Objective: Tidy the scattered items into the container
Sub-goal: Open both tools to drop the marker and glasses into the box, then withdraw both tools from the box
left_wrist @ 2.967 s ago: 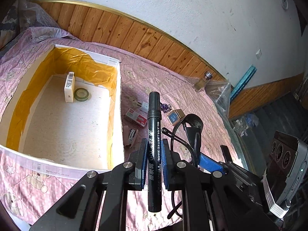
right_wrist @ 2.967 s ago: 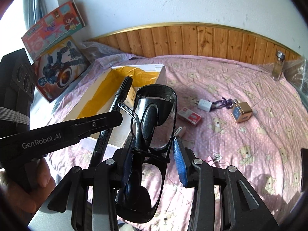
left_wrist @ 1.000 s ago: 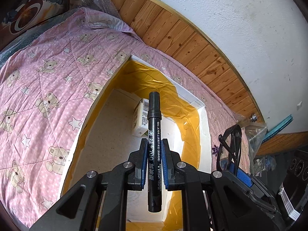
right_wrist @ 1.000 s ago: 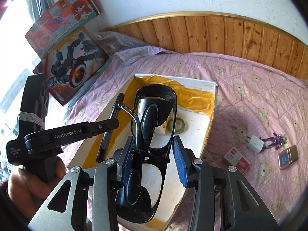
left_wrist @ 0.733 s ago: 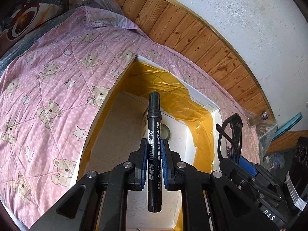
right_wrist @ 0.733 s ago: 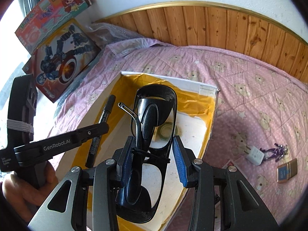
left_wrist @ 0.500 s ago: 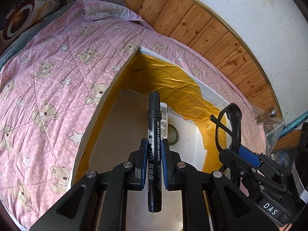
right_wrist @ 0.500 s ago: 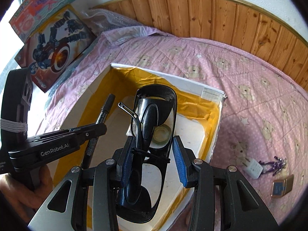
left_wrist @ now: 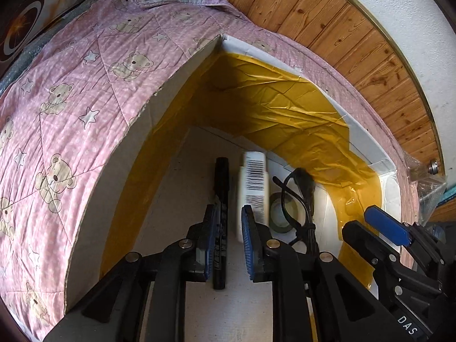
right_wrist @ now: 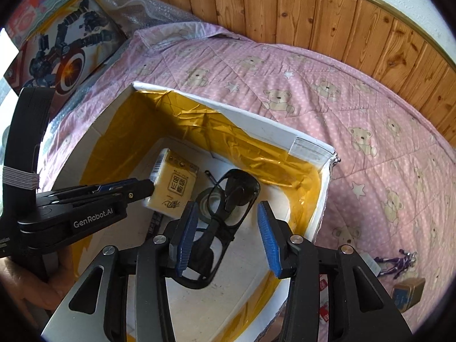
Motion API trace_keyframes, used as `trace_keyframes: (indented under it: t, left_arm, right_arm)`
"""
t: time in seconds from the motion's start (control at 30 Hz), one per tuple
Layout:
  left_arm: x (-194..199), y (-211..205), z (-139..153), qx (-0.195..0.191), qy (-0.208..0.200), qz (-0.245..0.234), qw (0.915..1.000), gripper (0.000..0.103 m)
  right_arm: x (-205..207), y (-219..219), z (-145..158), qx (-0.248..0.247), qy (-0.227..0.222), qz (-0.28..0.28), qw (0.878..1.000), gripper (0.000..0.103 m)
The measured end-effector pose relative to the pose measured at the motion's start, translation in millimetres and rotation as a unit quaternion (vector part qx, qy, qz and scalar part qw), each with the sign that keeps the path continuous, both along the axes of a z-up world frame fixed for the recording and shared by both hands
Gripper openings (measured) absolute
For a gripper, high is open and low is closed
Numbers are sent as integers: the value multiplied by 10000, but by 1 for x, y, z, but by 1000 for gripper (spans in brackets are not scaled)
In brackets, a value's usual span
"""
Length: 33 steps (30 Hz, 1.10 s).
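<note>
Now | left tool [left_wrist: 228, 245] agape, cylindrical marker [left_wrist: 221, 222] loose | right tool [right_wrist: 228, 242] agape (glossy glasses [right_wrist: 225, 208] free) | foil-lined box [right_wrist: 307, 148]

This is a home, most likely a bedroom. A pink quilt [right_wrist: 327, 108] printed with teddy bears and stars covers a bed-like surface, and behind it runs warm wooden wall panelling [right_wrist: 313, 14] capped by a gold trim strip under a white plastered wall [left_wrist: 399, 14]. Boxed toys (one with a robot figure on its cover) [right_wrist: 59, 48] lean at the side, next to crumpled bubble wrap [right_wrist: 151, 11]. A white cardboard box [right_wrist: 310, 145] lined with yellow tape sits on the quilt.
</note>
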<state>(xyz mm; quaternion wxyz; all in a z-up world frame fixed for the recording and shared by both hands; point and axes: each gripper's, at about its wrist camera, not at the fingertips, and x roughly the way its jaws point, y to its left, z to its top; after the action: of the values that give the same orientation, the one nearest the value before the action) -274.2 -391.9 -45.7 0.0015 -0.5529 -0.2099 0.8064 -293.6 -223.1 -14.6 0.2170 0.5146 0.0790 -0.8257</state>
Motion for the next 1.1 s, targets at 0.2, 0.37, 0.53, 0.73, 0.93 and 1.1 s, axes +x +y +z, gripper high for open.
trace_keyframes:
  t: [0.2,0.37,0.53,0.73,0.93,1.1]
  left_arm:
    - [5,-3,1,71,-10,14,10000,22]
    - [20,-8,10,56,57,41,10000,22]
    - [35,-8,18,29,104,95,9999,23]
    - [46,-7,33,47,211,146,9997,29]
    - [65,-3,51,91,382,130,9991,29]
    - [90,2,62,167,444,89,9988,31]
  right_arm:
    - [12,9,5,-367,-85,-64,9993,46]
    - [32,18,10,-778,-163,-186,9967,46]
    - [55,25,11,-1083,-229,-224,9936,46]
    - [78,32,17,-1261,-187,-287,9914,46]
    - [105,34,29,-1364,-106,-259,9903,46]
    - [132,30,38,-1410,-48,-167,9899,46]
